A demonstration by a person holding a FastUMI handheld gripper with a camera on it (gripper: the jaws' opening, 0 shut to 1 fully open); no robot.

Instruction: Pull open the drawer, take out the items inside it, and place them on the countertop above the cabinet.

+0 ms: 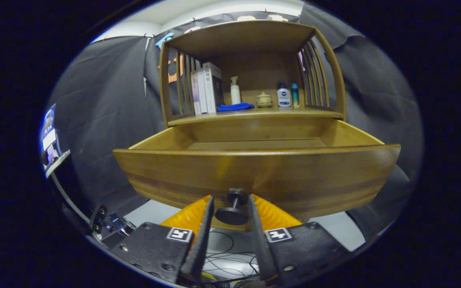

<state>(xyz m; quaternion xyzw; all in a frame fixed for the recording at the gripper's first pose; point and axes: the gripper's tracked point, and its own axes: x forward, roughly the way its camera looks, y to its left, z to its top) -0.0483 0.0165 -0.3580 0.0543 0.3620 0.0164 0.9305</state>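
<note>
Tongs (231, 208) at the front of a wooden cabinet, fingers (204, 228) set either side of the drawer knob (232, 208); whether both press on it or stand a hair off cannot be told, gap about the width of the knob's round cap. Drawer (254, 168) stands pulled well out from the cabinet, its curved front panel just ahead of the fingertips, side walls running back to the cabinet body. Only the far strip of the drawer floor shows over the front panel; contents cannot be made out from this low angle. Bench (254, 114) above the drawer, the cabinet's top surface under an arched wooden hood with slatted sides, carries a row of things: upright books (206, 88) toward the left slats, a white pump bottle (235, 91) just beside them, a folded blue cloth (235, 107) lying in front of that bottle, a small lidded pot (263, 100) near the middle, a white bottle with a dark cap (283, 96) and a slim teal bottle (295, 95) close together toward the right slats. Loose cables (230, 260) lie on the floor below the fingers.
</note>
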